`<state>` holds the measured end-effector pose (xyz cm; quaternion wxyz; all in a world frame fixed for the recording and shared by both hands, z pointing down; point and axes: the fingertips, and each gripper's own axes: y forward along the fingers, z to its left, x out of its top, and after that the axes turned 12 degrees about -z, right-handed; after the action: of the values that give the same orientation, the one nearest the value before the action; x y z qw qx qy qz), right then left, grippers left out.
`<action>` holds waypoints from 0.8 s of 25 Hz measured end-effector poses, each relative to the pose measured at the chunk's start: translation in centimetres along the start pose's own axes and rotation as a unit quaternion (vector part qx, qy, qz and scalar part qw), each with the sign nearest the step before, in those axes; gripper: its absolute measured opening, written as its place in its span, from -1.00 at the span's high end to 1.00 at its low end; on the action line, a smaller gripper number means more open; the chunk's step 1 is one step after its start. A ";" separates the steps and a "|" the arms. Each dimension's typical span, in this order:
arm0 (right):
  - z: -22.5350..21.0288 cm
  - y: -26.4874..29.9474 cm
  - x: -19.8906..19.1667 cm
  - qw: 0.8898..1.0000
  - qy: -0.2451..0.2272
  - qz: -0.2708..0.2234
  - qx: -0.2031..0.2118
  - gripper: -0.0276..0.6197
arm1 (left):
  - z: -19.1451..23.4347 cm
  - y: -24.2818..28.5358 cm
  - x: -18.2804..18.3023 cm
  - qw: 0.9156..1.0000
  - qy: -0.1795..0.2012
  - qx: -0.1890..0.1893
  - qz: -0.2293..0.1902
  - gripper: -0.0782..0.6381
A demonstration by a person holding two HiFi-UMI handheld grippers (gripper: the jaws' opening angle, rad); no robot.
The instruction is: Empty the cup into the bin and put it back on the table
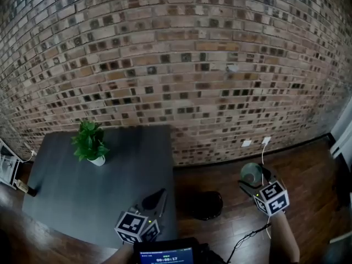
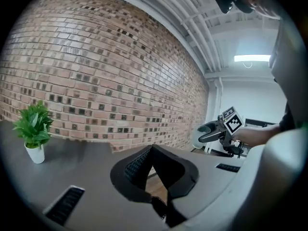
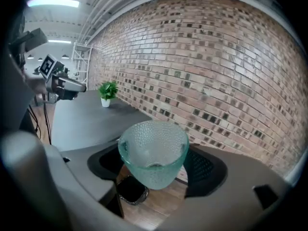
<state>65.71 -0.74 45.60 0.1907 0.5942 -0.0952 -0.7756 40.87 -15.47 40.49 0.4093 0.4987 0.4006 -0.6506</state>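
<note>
Our right gripper [image 1: 254,179] clasps the cup [image 3: 153,150], jaws wide, over the floor, with what looks like the bin [image 1: 204,205] at 8 o'clock, ready for tipping. Our left gripper [image 1: 157,201] hangs closed and empty above the worktop [image 1: 66,191].

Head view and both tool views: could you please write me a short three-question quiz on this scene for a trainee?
1. True or false: the right tool is shut on the glass cup.
2. What stands on the table? A) a potted plant B) a kettle C) a book
3. Fill in: the black bin stands on the wooden ____.
Key: 1 true; 2 A; 3 floor.
</note>
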 end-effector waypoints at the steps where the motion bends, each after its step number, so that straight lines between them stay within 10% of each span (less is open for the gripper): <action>1: -0.3 0.1 -0.3 1.000 -0.005 0.005 0.002 -0.27 | 0.0 -0.2 -0.1 1.000 -0.001 0.004 -0.001 0.76; 20: -1.2 3.1 -0.8 0.985 -0.144 0.088 0.020 -0.27 | 2.0 -2.5 0.8 0.999 0.036 0.008 -0.017 0.76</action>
<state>67.62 -3.10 47.16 0.2303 0.4694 -0.1890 -0.8312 37.73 -16.60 40.39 0.3789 0.5183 0.4184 -0.6424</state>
